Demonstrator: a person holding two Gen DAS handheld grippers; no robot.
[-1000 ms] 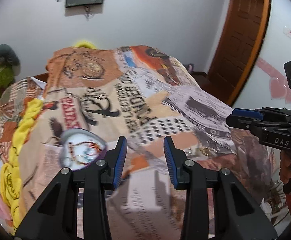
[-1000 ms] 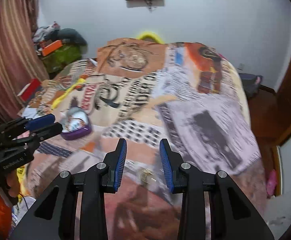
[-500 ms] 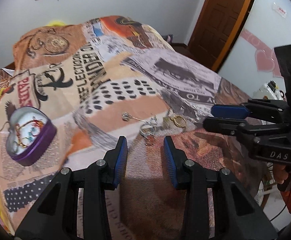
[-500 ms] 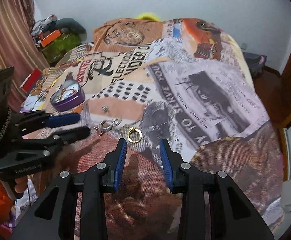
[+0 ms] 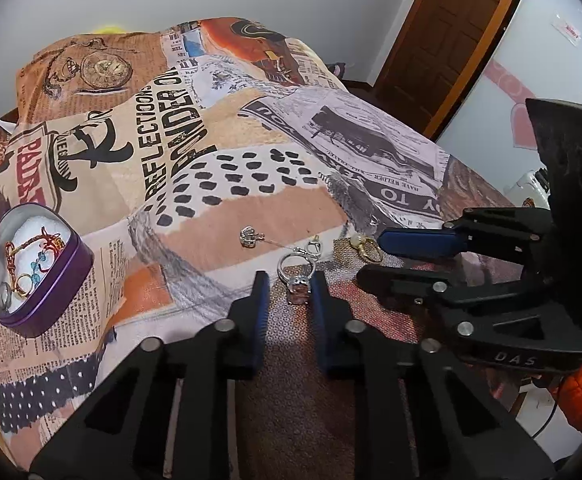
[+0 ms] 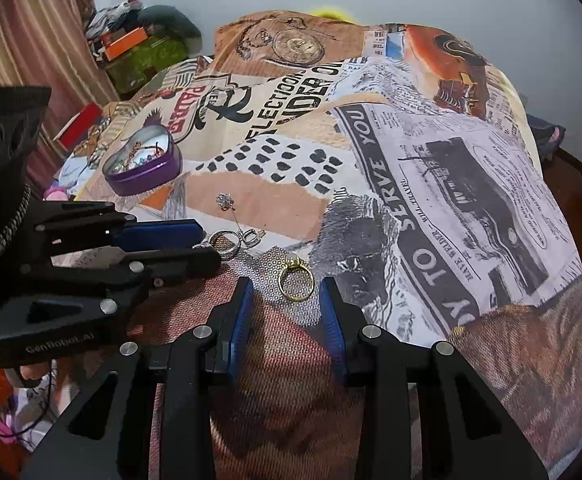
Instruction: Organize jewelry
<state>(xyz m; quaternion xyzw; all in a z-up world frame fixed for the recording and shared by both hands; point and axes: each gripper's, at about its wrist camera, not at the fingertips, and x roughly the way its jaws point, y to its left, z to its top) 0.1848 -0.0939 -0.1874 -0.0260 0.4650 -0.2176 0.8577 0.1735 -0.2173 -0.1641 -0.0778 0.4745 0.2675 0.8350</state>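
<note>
A silver ring with a stone [image 5: 297, 270] lies on the printed bedspread, between the tips of my open left gripper [image 5: 287, 280]. A gold ring [image 6: 295, 282] lies between the tips of my open right gripper [image 6: 287, 286]. A silver pin with a thin stem [image 5: 251, 237] and a small silver charm [image 5: 314, 247] lie just beyond. The gold ring also shows in the left wrist view [image 5: 365, 247], next to the right gripper's fingers [image 5: 419, 242]. A purple heart-shaped tin [image 5: 71, 268] at the left holds a bracelet, beads and rings.
The printed bedspread [image 6: 451, 184] covers the whole bed and falls away at the right and front. A wooden door [image 5: 451, 32] stands at the back right. Clutter and a striped curtain [image 6: 31, 52] are at the left.
Both grippers have dropped down and forward to the bedspread. The silver ring now sits between the left tips and the gold ring between the right tips. Both stay open.
</note>
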